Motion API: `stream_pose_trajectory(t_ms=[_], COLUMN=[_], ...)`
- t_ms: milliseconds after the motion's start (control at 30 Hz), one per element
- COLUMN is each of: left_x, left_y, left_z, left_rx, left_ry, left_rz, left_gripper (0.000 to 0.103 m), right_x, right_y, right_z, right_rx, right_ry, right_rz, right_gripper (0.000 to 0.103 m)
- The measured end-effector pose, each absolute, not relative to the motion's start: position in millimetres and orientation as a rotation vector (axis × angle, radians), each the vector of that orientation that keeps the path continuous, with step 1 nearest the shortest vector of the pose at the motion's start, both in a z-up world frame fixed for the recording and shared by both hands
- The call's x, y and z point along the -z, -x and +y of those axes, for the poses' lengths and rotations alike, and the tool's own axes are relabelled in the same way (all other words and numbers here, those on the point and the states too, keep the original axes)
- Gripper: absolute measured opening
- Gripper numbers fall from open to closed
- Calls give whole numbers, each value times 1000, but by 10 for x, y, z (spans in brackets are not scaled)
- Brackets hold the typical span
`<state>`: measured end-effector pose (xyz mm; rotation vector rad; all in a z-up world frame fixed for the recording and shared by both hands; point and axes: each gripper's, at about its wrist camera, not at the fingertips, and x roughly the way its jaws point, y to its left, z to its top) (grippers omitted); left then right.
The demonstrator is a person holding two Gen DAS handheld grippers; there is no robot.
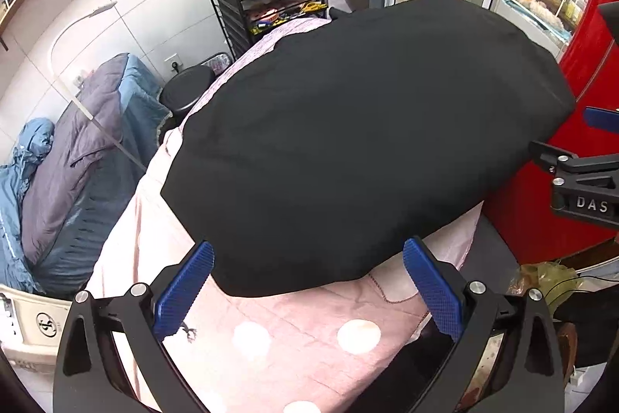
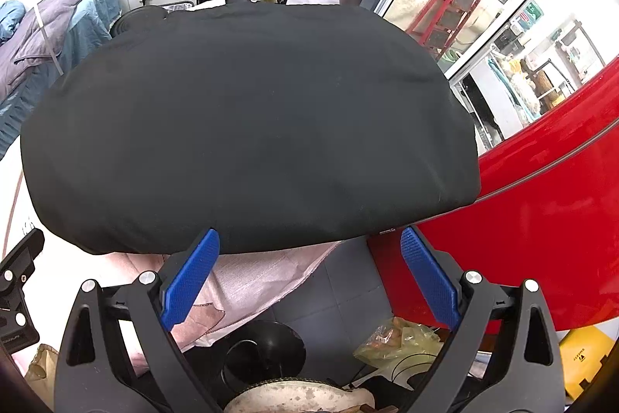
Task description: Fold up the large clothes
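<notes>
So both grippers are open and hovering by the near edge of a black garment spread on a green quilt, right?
Not quite: the quilt under the black garment is pink with pale dots, as the left wrist view shows. The rest holds: the left gripper and right gripper are both open at the garment's near edge, holding nothing.

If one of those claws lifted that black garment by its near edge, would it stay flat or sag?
Probably sag: the black garment drapes smoothly over the pink quilt, suggesting soft, floppy cloth. It looks thin, so likely light. Both the left gripper and right gripper are open.
</notes>
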<state>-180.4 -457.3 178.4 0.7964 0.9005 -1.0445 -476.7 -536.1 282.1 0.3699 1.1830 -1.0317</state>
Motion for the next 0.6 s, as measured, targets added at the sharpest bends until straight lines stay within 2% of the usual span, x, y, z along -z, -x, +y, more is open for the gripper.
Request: stream_pose_trajectory(t_ms=[600], left_x=[-1821], left_y=[1742], left_z=[-4535], left_rx=[1025], left_ry=[-775], left_rz=[927], left_gripper=[97], right_x=[-2809], right_y=[4753], right_z=[-5318], right_rx=[1033], right_ry=[-372], right_rz=[1182], right_gripper=[94])
